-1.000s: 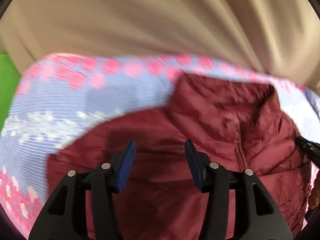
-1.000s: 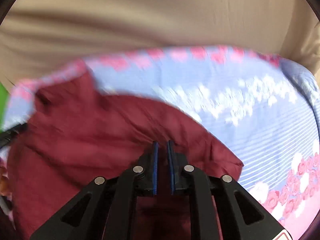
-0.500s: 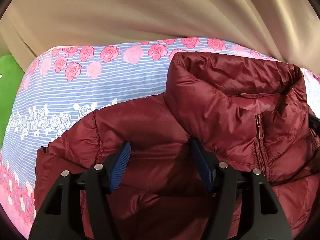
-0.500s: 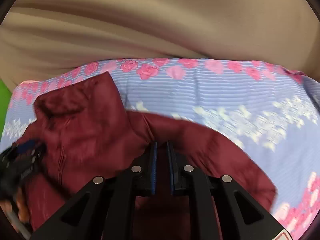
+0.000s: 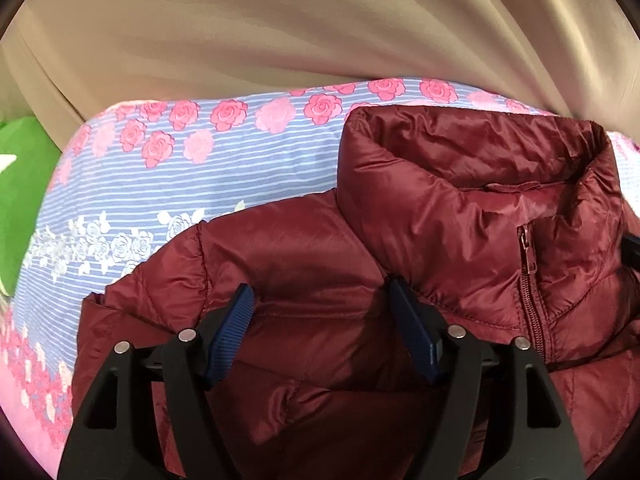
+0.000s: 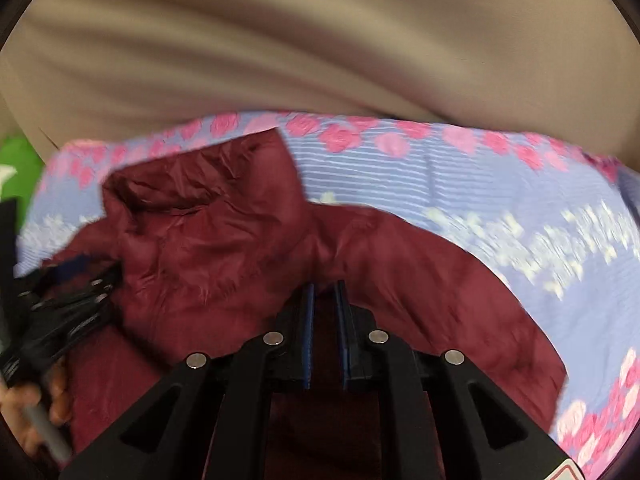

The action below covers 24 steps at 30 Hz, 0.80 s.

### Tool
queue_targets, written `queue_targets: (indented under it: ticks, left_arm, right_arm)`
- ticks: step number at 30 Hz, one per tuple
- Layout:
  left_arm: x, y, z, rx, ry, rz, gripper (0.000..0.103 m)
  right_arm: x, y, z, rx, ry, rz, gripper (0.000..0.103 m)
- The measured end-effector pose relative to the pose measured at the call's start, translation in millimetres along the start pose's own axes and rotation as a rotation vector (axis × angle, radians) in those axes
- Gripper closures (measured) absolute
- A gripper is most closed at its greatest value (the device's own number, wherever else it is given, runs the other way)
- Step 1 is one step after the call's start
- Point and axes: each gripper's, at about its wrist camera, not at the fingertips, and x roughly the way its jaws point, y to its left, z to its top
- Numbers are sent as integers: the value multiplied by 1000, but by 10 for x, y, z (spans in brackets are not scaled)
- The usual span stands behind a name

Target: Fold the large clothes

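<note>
A dark red puffer jacket lies front up on the flowered bedsheet, its collar standing and the zip closed. My left gripper hovers over the jacket's shoulder beside the collar. Its jaws are opening and stand wide, with fabric below them that the pads do not press. My right gripper sits on the other shoulder at the collar's base, jaws nearly together with a pinch of red jacket fabric between the pads. The left gripper and a hand show at the left of the right wrist view.
A beige curtain hangs behind the bed along its far edge. Something green lies off the bed's left side. Bare sheet stretches to the right of the jacket.
The left jaws have spread wider over the shoulder. The right gripper has slid across the jacket from the sleeve side to the collar's base, and its narrow gap looks about the same.
</note>
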Motion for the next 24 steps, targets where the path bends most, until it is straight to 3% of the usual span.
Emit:
queue_targets:
  ticks: [3,6,9,12,13,17,21,24]
  left_arm:
    - [-7,4,-2,10,6,1,33]
    - [-23,36,-8,6,9,-9,32]
    - [-23,59,-21,1,3,-21,32]
    - [-23,62,-28,-11,1,-21,32]
    - [-33,67,-29,-16,4,-23,32]
    - [-211,219,-81,-34,28,-48,32]
    - [-641,492,-312,15,-1,-46,33]
    - [-998,796,-625,23,16,-69,33]
  right_arm:
    - [110,40,201,37,-39,-64,93]
    - [-154,-186,203,146,-93,-17,93]
    - [-361,-381,-58,100,-87,-44,93]
    - [-326,-682,-403,73,0,-124,94]
    - [-254,-789,-482,71,35,-161,100]
    - [-450,-1140,-625,139,15,-173,103]
    - [-1013,-1136,-794,87,-58,-254,93]
    - [-1529,-1163,-1144,51,-79,-241,82]
